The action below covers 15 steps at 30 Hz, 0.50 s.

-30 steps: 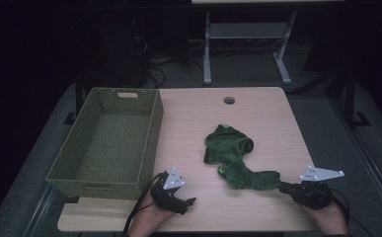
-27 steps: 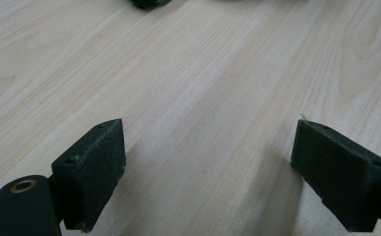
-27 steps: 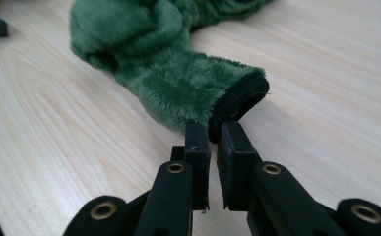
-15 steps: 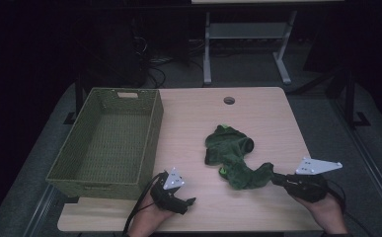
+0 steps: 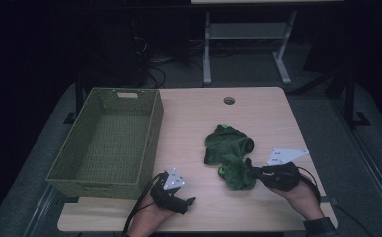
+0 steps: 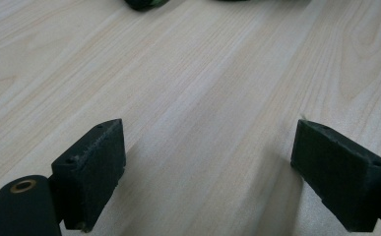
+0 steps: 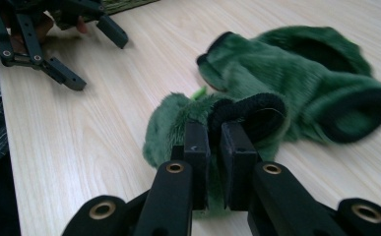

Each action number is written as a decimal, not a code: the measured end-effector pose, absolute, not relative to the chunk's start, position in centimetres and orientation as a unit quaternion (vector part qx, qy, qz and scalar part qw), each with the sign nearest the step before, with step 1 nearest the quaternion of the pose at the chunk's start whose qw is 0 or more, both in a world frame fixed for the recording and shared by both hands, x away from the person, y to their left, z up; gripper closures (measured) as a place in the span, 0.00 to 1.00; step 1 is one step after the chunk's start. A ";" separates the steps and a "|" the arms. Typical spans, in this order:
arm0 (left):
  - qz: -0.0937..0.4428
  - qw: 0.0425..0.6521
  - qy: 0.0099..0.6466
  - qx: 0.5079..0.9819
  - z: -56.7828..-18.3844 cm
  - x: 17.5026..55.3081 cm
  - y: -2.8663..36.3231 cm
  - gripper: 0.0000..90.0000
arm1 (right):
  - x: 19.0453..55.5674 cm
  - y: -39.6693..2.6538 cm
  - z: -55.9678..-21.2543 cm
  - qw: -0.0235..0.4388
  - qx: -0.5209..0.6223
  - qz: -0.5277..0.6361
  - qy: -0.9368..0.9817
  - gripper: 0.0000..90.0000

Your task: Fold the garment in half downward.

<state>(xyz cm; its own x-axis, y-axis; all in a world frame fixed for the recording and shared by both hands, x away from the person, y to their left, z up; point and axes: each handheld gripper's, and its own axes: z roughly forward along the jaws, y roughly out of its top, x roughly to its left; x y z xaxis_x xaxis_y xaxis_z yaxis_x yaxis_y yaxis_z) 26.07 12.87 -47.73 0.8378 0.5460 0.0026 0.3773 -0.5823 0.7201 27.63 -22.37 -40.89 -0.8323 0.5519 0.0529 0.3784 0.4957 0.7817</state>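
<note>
Garment, green and fuzzy (image 5: pixel 228 153), lies on the table (image 5: pixel 193 118) right of centre, bunched, with black trim at its openings. Right gripper (image 5: pixel 251 169) is clamped narrow on its near edge; in the right gripper view the jaws pinch a black-trimmed fold (image 7: pixel 247 110), pads nearly together with cloth between. Left gripper (image 5: pixel 191 201) rests near the front edge, just right of the basket's near corner, jaws spread wide over bare wood, holding nothing.

Progress, as a judgement: early. Grab is made, and that is about all. Green woven basket (image 5: pixel 151 133) sits at the left of the table and looks empty, well apart from the garment. If the cloth is meant for the basket, the whole carry to the left and the release are left to do. Most of the garment is flat on the table, only the pinched end looks gathered up.

Hard to read: what kind of garment it is, maybe a hooded piece or a soft toy costume, can't tell. A small bright green bit (image 7: pixel 199 92) pokes out of the folds, unclear what. Far end of the cloth is motion-blurred in the right gripper view. Room beyond the table is dark. Basket's near inner wall is hidden by its rim.
</note>
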 end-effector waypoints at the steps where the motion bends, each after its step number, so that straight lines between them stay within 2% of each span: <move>1: 0.112 0.375 0.262 0.882 -47.7 26.1 12.9 0.14 | 27.9 -21.8 -41.0 0.098 0.264 0.424 0.861 0.92; 11: 0.112 0.375 0.263 0.882 -47.8 26.0 12.9 0.14 | 28.9 -20.2 -40.3 0.085 0.256 0.454 0.849 0.84; 15: 0.112 0.375 0.263 0.882 -47.7 26.1 12.9 0.14 | 29.6 -20.6 -39.9 0.096 0.267 0.459 0.842 0.91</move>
<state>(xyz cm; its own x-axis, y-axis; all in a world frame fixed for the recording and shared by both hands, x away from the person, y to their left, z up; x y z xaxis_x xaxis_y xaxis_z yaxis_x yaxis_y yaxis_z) 26.05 12.86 -47.74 0.8370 0.5473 0.0003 0.3794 -0.5807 0.7203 29.60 -20.59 -39.90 -0.8389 0.5379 0.0835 0.3615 0.4358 0.8242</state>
